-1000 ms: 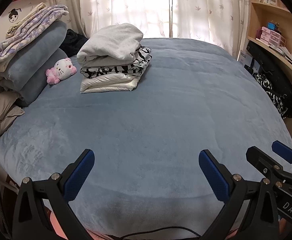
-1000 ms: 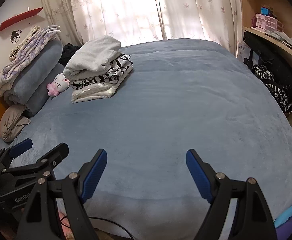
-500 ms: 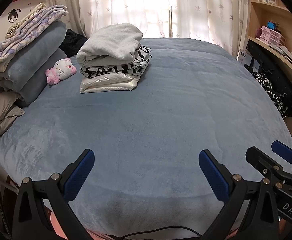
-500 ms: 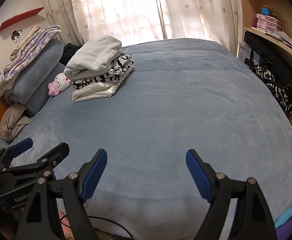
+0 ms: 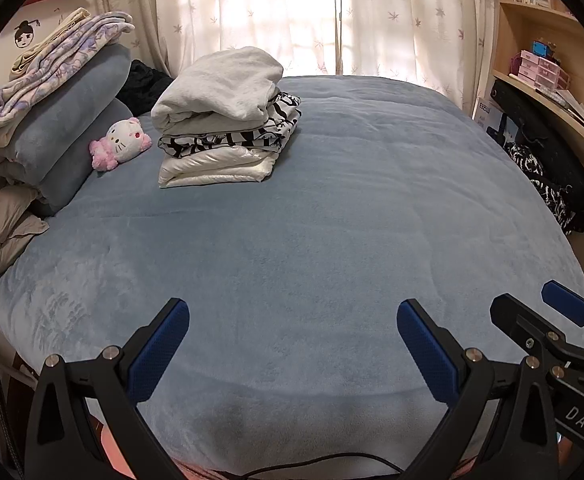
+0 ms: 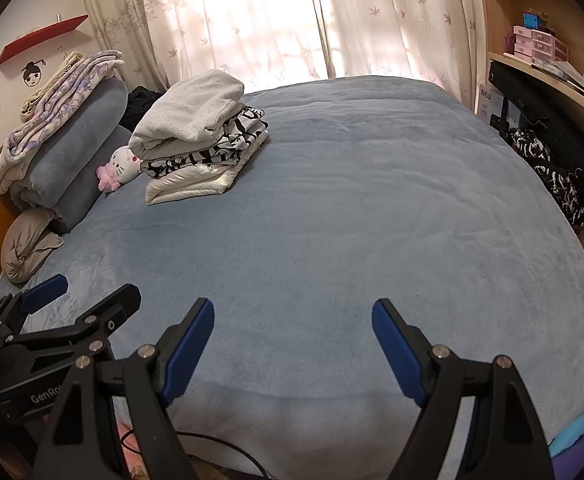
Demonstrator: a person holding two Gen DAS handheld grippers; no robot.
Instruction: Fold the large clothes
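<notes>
A stack of folded clothes (image 5: 224, 120) lies on the far left of the blue bed (image 5: 332, 220): a grey garment on top, a black-and-white one under it, a white one at the bottom. It also shows in the right wrist view (image 6: 200, 136). My left gripper (image 5: 292, 344) is open and empty above the bed's near edge. My right gripper (image 6: 292, 344) is open and empty beside it, to its right. Each gripper shows at the edge of the other's view. A black-and-white garment (image 5: 548, 188) hangs at the bed's right side.
Rolled blue and patterned blankets (image 5: 52, 120), a grey pillow (image 5: 4, 232) and a Hello Kitty plush (image 5: 122, 142) lie along the bed's left side. A wooden desk with shelves (image 6: 552, 76) stands at the right. Curtains (image 5: 332, 16) hang behind. A black cable (image 5: 324, 464) runs below.
</notes>
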